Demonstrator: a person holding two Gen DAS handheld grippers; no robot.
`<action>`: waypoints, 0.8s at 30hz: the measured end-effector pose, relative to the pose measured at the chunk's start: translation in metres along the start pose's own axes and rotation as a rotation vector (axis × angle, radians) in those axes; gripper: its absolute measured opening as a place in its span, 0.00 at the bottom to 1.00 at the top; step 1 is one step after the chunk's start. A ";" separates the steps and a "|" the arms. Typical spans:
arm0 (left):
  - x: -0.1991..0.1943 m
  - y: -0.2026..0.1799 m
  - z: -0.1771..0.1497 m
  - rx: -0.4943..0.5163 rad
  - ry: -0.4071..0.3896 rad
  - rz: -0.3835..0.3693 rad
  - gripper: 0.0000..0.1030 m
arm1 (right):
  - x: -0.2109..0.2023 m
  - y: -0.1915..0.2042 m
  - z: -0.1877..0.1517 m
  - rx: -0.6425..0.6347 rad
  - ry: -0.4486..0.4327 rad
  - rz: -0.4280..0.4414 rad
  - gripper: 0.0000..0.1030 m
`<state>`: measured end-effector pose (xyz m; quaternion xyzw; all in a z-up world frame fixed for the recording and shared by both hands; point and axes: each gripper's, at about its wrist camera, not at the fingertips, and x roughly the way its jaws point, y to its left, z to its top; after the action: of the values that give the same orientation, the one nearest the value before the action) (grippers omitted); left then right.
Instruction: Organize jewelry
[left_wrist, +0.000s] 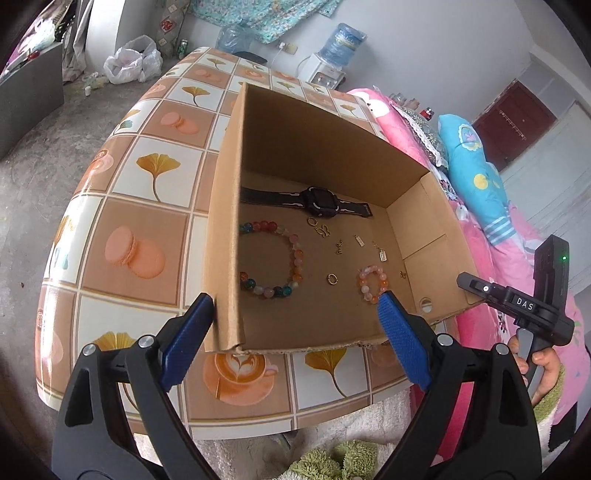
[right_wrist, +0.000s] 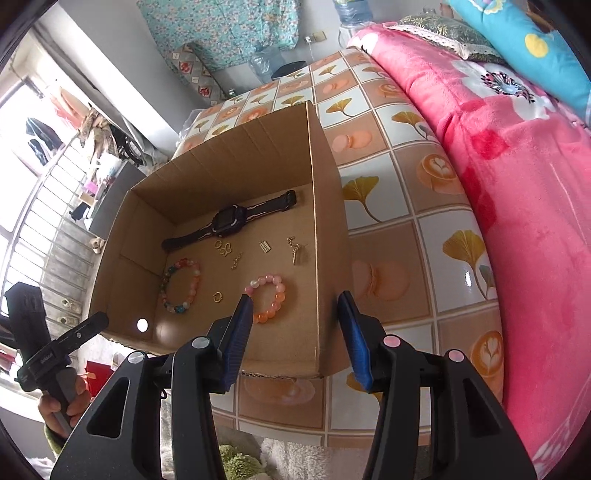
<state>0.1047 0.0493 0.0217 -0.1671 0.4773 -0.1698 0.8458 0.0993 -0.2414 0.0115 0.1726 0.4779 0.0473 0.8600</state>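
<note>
An open cardboard box (left_wrist: 229, 206) stands on the tiled table. On its floor lie a black watch (left_wrist: 314, 201), a large multicolour bead bracelet (left_wrist: 297, 254), a small pink-orange bead bracelet (left_wrist: 364, 284), a gold ring (left_wrist: 332, 278) and several small gold charms (left_wrist: 360, 242). My left gripper (left_wrist: 295, 332) is open wide over the box's near edge, astride its left wall. My right gripper (right_wrist: 297, 332) is open above the near right corner, beside the pink-orange bracelet (right_wrist: 279, 291). Neither holds anything. The watch (right_wrist: 225, 219) lies at the back.
The table (left_wrist: 147, 173) has a glossy cloth with leaf and macaron squares. A bed with a pink blanket (right_wrist: 517, 184) runs along its right side. A water dispenser (left_wrist: 332, 55) stands behind. A hand (left_wrist: 535, 365) holds the right tool.
</note>
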 end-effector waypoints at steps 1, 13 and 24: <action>0.000 0.000 -0.001 0.001 -0.004 0.003 0.83 | -0.001 0.000 -0.002 0.002 -0.001 0.005 0.46; -0.041 -0.023 -0.027 0.158 -0.193 0.168 0.85 | -0.061 0.010 -0.041 -0.088 -0.211 -0.083 0.55; -0.068 -0.071 -0.056 0.212 -0.242 0.331 0.92 | -0.065 0.054 -0.090 -0.175 -0.208 -0.074 0.78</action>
<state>0.0139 0.0098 0.0767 -0.0159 0.3725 -0.0567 0.9262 -0.0063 -0.1840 0.0391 0.0832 0.3861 0.0387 0.9179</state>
